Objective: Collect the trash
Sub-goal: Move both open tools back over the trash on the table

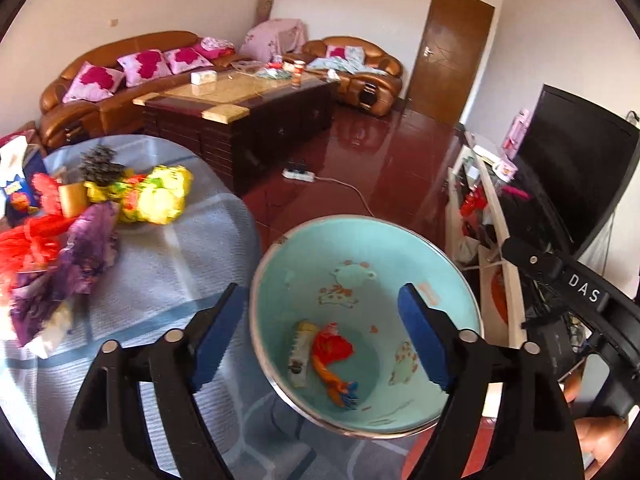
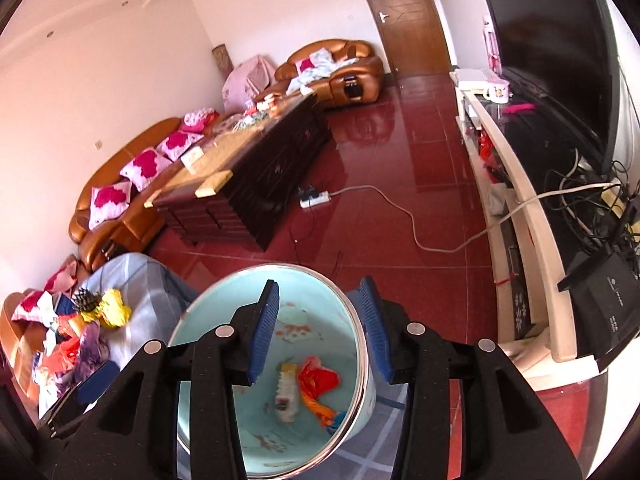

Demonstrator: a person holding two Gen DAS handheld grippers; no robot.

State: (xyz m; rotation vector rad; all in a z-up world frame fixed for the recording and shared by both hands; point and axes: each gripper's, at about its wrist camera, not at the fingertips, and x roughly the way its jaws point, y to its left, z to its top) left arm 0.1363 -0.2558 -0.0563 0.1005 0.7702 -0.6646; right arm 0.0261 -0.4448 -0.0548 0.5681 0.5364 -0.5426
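Left wrist view: left tongs (image 1: 320, 336) are spread wide, nothing between the pads, hanging over the mouth of the bin (image 1: 452, 280). The bin is pale blue inside with a metal rim and sits at the near right edge of the worktop (image 1: 180, 264). Already in the bottom: a red wrapper (image 1: 332, 346), a small white carton (image 1: 300, 360) and an orange scrap (image 1: 334, 384).

The rest of the trash is heaped along the worktop's left edge: a yellow-green bag (image 1: 160, 192), a purple wrapper (image 1: 80, 252), red netting (image 1: 32, 240), a pine cone (image 1: 100, 166) and a blue packet (image 1: 18, 198). My read: all light, thin, crinkly film. It will collapse under the pads and may slide, so pinch a bunched fold or twisted end, not a flat face. The pine cone is stiff but brittle; take it across the middle, gently. Netting could snag its neighbours.

Right wrist view: right tongs (image 2: 320, 332) are part open and empty, also above the bin, with the same three pieces visible at the bottom. The heap sits at the worktop's far left, with the yellow-green bag nearest the bin. The purple wrapper lies on top at the near side, probably the easiest pick next.
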